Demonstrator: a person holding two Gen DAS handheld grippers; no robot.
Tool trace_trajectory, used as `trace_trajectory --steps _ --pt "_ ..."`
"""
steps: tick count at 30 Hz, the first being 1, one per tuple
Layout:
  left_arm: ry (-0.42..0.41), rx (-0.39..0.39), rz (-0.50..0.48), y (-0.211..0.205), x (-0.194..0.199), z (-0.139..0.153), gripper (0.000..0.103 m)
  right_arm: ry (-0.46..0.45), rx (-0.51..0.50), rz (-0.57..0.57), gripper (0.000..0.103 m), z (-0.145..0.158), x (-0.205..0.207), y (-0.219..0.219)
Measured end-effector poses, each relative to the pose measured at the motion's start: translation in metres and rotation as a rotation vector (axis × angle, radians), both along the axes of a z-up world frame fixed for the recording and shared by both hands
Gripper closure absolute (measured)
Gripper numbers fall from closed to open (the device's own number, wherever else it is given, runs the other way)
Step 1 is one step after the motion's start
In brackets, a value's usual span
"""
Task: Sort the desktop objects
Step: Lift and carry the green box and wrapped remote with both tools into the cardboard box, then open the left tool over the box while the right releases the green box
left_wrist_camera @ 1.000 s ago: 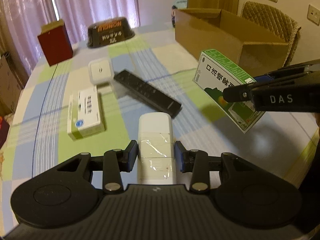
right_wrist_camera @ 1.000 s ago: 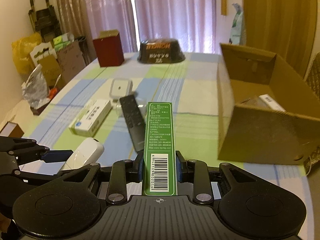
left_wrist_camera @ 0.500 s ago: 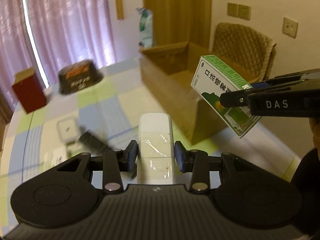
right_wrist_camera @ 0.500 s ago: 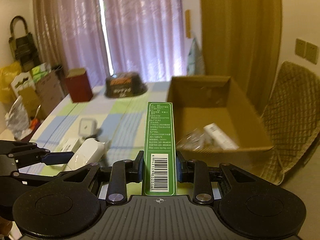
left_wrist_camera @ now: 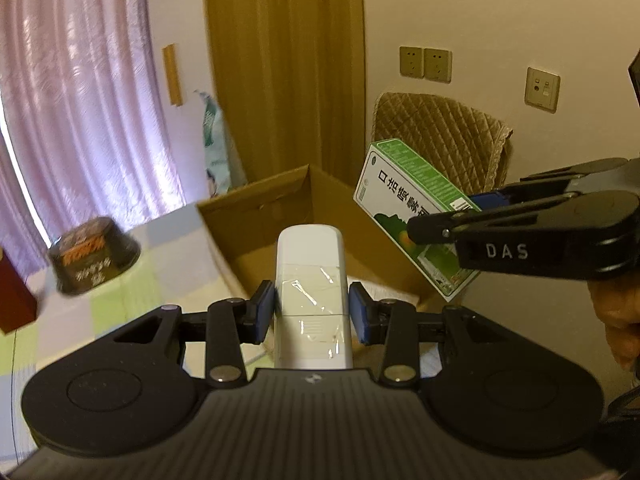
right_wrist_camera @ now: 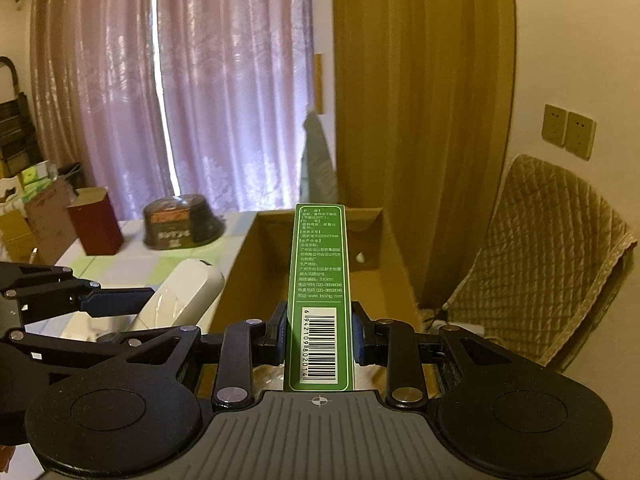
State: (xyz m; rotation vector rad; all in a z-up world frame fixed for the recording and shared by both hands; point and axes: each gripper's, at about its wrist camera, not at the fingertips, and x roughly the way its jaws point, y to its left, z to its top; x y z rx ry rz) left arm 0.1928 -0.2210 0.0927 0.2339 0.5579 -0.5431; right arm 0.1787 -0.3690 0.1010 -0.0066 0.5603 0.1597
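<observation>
While both grippers hang in the air, each one has a thing clamped between its blue pads. The left gripper [left_wrist_camera: 311,314] squeezes a white remote [left_wrist_camera: 310,280]. It is long and smooth, with a rounded far end and shiny clear tape stuck across its middle. It points straight ahead from the gripper, and its far end sits over the near wall of the open cardboard box [left_wrist_camera: 264,216].

The right gripper [right_wrist_camera: 319,334] squeezes a green medicine box [right_wrist_camera: 321,280]. The side facing up is thin and green, with small white writing and a black and white barcode close to the pads. It also sticks straight out ahead of the gripper, over the open cardboard box [right_wrist_camera: 394,264]. From the left wrist view, the green medicine box [left_wrist_camera: 404,196] shows a wide white face with big dark letters, and it tilts to the right of the white remote, a bit higher. From the right wrist view, the white remote [right_wrist_camera: 180,296] is to the left and lower.

Past the left gripper, to its left, a dark bowl [left_wrist_camera: 94,256] sits on the checked tablecloth [left_wrist_camera: 120,304]. A padded chair [right_wrist_camera: 552,260] stands to the right of the cardboard box.
</observation>
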Motion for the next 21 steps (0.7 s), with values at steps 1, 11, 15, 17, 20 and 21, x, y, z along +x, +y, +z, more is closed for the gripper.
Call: trace_trajectory --steps 1,11,15,17,20,21 --pt "-0.002 0.002 -0.006 -0.004 0.005 0.0 0.069 0.0 0.0 -0.005 0.074 0.0 0.003 -0.003" --pt "0.003 0.018 -0.022 -0.02 0.039 -0.008 0.068 0.027 -0.013 -0.02 0.074 -0.014 0.03 -0.019" --pt "0.017 0.026 -0.025 -0.024 0.047 -0.017 0.068 0.05 -0.018 -0.021 0.074 -0.023 0.04 -0.021" --pt "0.025 0.028 -0.025 -0.026 0.051 -0.021 0.068 0.059 -0.021 -0.02 0.074 -0.028 0.043 -0.021" --pt "0.038 0.027 -0.023 -0.029 0.058 -0.029 0.068 0.074 -0.022 -0.022 0.074 -0.035 0.049 -0.022" --pt "0.042 0.026 -0.022 -0.03 0.06 -0.031 0.068 0.077 -0.022 -0.023 0.074 -0.036 0.05 -0.023"
